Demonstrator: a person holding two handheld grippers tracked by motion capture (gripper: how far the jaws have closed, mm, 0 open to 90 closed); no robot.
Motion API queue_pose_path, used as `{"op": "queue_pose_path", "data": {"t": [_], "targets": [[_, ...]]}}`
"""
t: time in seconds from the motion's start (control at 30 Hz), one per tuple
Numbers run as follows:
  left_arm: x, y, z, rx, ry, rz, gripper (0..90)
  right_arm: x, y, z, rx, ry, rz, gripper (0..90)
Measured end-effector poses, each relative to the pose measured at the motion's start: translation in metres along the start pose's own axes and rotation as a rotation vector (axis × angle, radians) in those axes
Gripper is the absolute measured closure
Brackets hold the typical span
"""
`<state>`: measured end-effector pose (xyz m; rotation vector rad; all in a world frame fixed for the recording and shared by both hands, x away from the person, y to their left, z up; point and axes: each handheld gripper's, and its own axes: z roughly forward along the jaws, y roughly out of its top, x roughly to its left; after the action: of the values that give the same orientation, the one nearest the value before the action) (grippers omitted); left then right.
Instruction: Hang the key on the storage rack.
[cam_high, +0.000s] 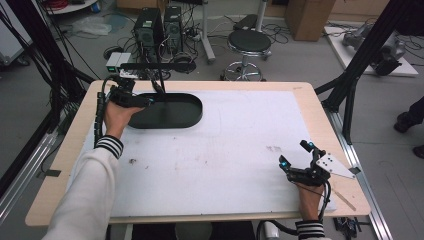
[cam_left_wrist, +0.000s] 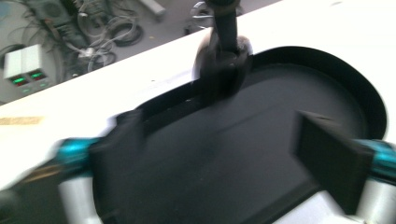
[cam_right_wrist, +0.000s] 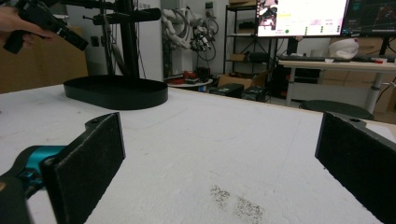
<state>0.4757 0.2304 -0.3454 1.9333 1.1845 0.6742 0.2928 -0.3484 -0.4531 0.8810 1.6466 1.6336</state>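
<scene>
Tray, black and oval, sits on the white bench toward its far left corner, long axis running left to right along the far edge. Your left claw is over the tray's left end, jaws released and empty; in the left gripper view the pads stand spread over the tray floor, with the near wall passing under the left-hand jaw. That view is blurred, so contact with the rim cannot be confirmed. A dark upright post of the camera stand rises just behind the tray's far wall, close to where the claw points.

Your right claw rests low at the near right of the bench, well apart from the tray, jaws released and holding nothing; from there the tray lies ahead and to the left, across bare bench.

Judgement: the left hand is much the nearer and is placed to take the tray by its left end wall. The grip turns on one jaw going inside the wall and one outside, square across the short axis. Watch the post behind the rim when closing or lifting
</scene>
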Motion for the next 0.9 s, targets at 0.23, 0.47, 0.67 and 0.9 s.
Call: {"op": "queue_pose_path", "data": {"t": [0.23,0.47,0.67,0.9], "targets": [[-0.001,-0.022,-0.034,-0.216,-0.149,0.012,1.7,0.000,0.000,0.000,0.002,0.001,0.003,0.4],[-0.008,-0.060,-0.072,-0.323,-0.228,0.035,1.7,0.001,0.000,0.000,0.002,0.004,0.005,0.4],[-0.020,-0.099,-0.103,-0.426,-0.265,0.059,1.7,0.001,0.000,0.000,0.001,0.001,-0.013,0.4],[-0.025,-0.142,-0.117,-0.482,-0.296,0.024,1.7,0.001,0.000,0.000,-0.001,-0.001,-0.009,0.4]]}}
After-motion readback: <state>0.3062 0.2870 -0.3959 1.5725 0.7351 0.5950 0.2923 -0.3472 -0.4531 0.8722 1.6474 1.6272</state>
